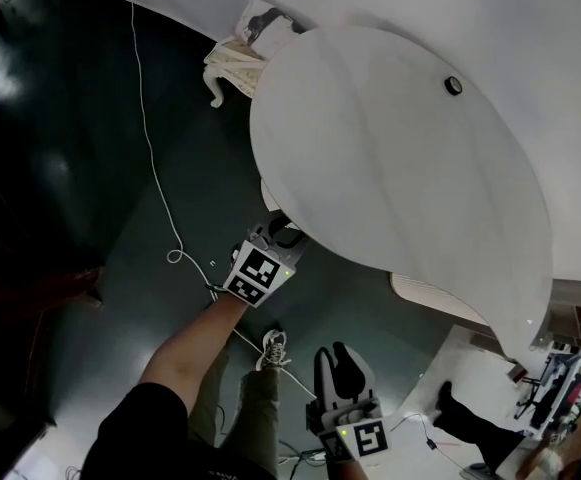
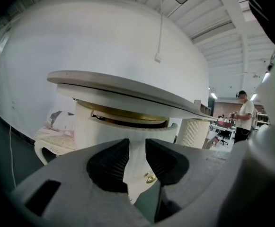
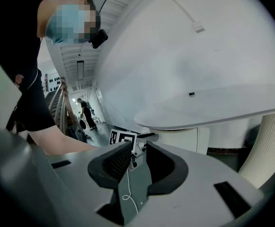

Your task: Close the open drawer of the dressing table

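Looking along the left gripper (image 2: pixel 136 155), we see the drawer (image 2: pixel 128 126) not yet shut. Its curved white front stands out from under the top (image 2: pixel 123 86), with a dark gap and a gold rim showing above it. So the closing, as we judge it, is all left to do. The jaws stand apart with the front filling the gap between them. A small gold knob (image 2: pixel 150 178) shows low in that gap, close to the right-hand pad. We see no pad pressing on it, so we take the tool as spread and pinching nothing.

From the right gripper (image 3: pixel 138 162) view, the jaws are likewise spread and bare. Between them we see only floor, a thin cable (image 3: pixel 128 188) and the marker cube of the other tool. The top lies ahead and above; the drawer is not plain here.

From the head view, the left gripper sits right at the table's near edge, just under the rim of the top and pointing in at it. The right gripper hangs well back, near our body. We reckon a level push from the left tool is what the drawer needs.
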Demonstrator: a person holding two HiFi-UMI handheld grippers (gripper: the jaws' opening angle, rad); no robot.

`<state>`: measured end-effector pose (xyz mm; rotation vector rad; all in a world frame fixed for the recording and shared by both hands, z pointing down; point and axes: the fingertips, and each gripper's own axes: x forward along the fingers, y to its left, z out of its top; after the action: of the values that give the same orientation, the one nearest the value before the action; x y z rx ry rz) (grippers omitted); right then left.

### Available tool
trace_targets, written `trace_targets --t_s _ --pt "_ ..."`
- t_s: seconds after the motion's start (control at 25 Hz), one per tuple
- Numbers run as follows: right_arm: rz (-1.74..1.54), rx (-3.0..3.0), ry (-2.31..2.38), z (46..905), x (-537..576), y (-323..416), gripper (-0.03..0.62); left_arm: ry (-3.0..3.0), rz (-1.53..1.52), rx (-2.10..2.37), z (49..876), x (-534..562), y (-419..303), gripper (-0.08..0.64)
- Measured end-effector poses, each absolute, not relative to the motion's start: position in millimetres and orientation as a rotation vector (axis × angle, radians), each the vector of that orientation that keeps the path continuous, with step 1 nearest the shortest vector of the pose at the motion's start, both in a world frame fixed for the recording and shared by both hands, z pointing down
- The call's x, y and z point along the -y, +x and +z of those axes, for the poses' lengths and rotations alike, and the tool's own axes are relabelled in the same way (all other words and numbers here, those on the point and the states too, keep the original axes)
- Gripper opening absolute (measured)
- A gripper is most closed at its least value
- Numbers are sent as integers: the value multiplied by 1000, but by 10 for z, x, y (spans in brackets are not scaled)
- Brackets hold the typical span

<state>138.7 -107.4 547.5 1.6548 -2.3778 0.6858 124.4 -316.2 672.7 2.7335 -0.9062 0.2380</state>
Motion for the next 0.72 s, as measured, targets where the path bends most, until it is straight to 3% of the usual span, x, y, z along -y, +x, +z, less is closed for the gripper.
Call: trace_targets --t_s 0.32,0.72 --pt "701 2331 1734 5526 1074 1443 101 2764 213 882 6699 3331 1316 117" --pt "735 2293 1782 5622 1000 1484 101 2800 206 888 6708 3481 1353 64"
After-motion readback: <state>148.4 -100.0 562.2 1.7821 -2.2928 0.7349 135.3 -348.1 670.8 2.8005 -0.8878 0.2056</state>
